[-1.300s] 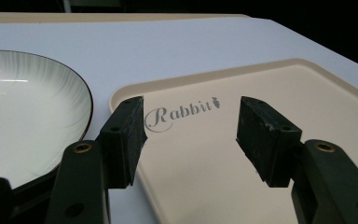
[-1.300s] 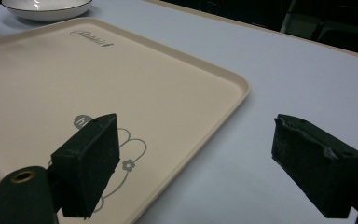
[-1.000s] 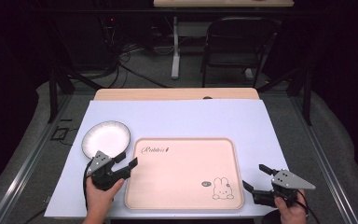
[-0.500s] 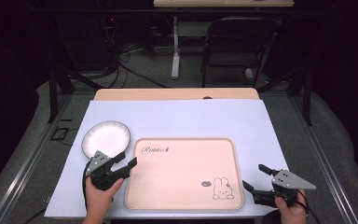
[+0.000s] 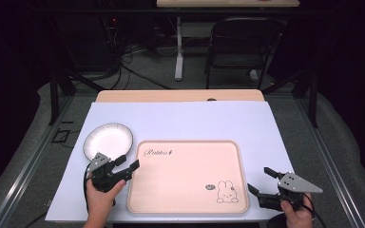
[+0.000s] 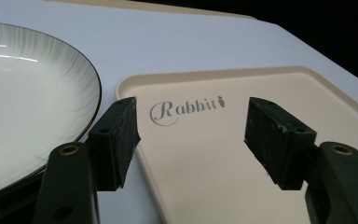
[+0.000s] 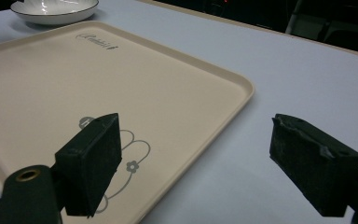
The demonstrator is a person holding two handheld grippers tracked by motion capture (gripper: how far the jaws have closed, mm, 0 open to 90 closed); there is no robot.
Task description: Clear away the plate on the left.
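A beige tray (image 5: 185, 175) printed with "Rabbit" and a bunny drawing lies on the pale sheet in the middle. A white plate (image 5: 108, 140) with a dark rim sits off its far left corner. My left gripper (image 5: 129, 162) hovers at the tray's left edge. Its jaws have just been opening and are open, with nothing between them. In the left gripper view this gripper (image 6: 191, 126) straddles the tray's corner (image 6: 205, 158), and the plate (image 6: 28, 102) is at the left. My right gripper (image 5: 259, 179) stands open by the tray's near right corner. The right gripper view shows it (image 7: 196, 144) over the tray rim (image 7: 242, 86) and bunny print.
The pale blue sheet (image 5: 180, 118) covers the table, with a strip of wooden tabletop (image 5: 180, 96) at the far edge. A black chair (image 5: 240, 47) and floor cables (image 5: 138, 57) lie beyond the table. The plate (image 7: 53, 10) sits far off in the right gripper view.
The left gripper's jaws stand slightly wider apart than before. Both hands, the tray and the plate have kept their places.
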